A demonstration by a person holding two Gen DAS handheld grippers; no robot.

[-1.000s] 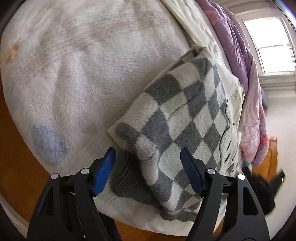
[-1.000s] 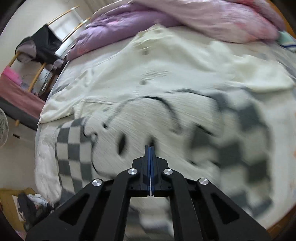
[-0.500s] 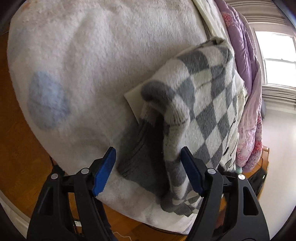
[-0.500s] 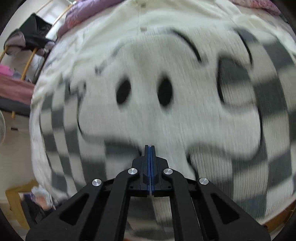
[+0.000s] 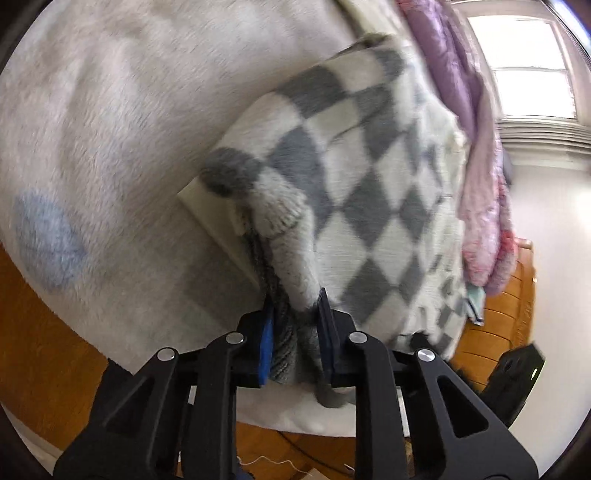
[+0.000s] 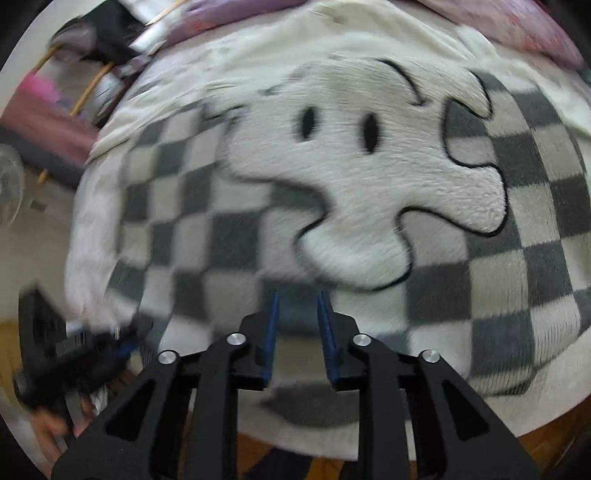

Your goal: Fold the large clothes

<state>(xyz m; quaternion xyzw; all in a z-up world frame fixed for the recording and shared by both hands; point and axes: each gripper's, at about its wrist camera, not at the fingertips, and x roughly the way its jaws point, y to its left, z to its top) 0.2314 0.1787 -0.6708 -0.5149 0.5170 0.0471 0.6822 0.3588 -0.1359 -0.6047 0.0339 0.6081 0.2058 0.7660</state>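
A fluffy grey-and-white checkered sweater (image 5: 362, 192) with a white cartoon face (image 6: 369, 192) lies on a bed. In the left wrist view my left gripper (image 5: 295, 314) is shut on the sweater's bunched hem and cuff near the bed's front edge. In the right wrist view my right gripper (image 6: 297, 314) is partly open just above the sweater's lower middle, with nothing between its fingers. The left gripper (image 6: 81, 354) shows blurred at the lower left of that view.
A white fleece blanket (image 5: 110, 110) with a blue spot covers the bed. Purple and pink bedding (image 5: 480, 155) is piled along the far side. A wooden floor (image 5: 33, 332) and a wooden bed frame (image 5: 509, 314) lie below. A chair with clothes (image 6: 92, 33) stands beyond.
My left gripper has closed from wide open onto the sweater's hem. My right gripper has opened from shut and has drawn back toward the sweater's lower edge.
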